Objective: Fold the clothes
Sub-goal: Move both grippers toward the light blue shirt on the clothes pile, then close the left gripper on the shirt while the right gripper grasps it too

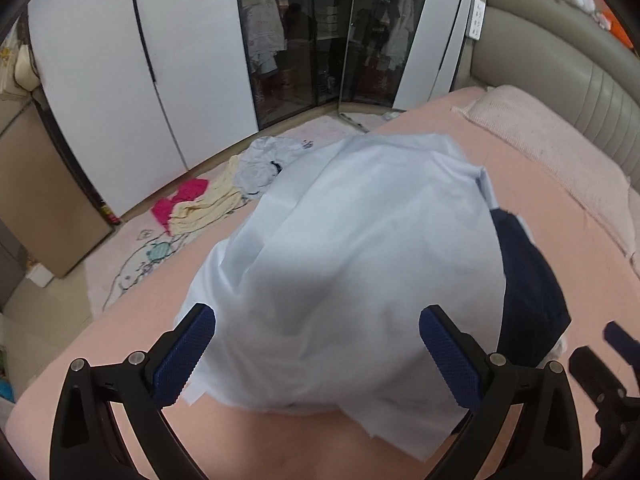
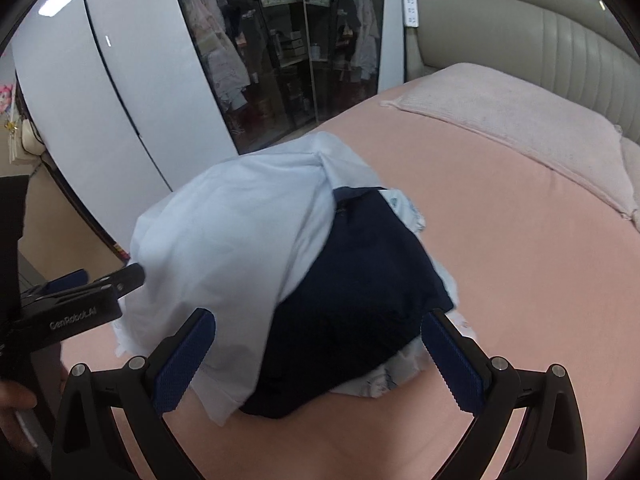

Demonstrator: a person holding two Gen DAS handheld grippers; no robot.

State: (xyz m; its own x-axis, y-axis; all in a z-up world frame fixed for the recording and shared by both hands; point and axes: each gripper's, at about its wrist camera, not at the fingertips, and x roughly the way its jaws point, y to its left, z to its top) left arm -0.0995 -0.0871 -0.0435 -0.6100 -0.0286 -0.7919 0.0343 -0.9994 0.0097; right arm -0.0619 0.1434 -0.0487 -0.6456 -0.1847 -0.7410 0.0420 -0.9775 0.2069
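A pale blue shirt [image 1: 340,248] lies spread over a heap on the pink bed [image 1: 540,208]. Under its right side shows a dark navy garment [image 1: 528,292], with a patterned white cloth [image 2: 380,384] beneath that. My left gripper [image 1: 316,356] hovers open just above the near edge of the pale blue shirt, holding nothing. My right gripper [image 2: 318,360] is open too, low over the navy garment [image 2: 352,304] and the shirt's edge [image 2: 224,248]. The left gripper [image 2: 100,284] shows at the left of the right wrist view, beside the heap.
Loose clothes lie on the floor rug: a magenta piece [image 1: 180,204], a cream piece [image 1: 212,208] and a light blue one [image 1: 260,164]. A pink pillow [image 2: 520,128] and a padded headboard [image 2: 520,28] are at the right. White and glass wardrobe doors [image 1: 312,40] stand behind.
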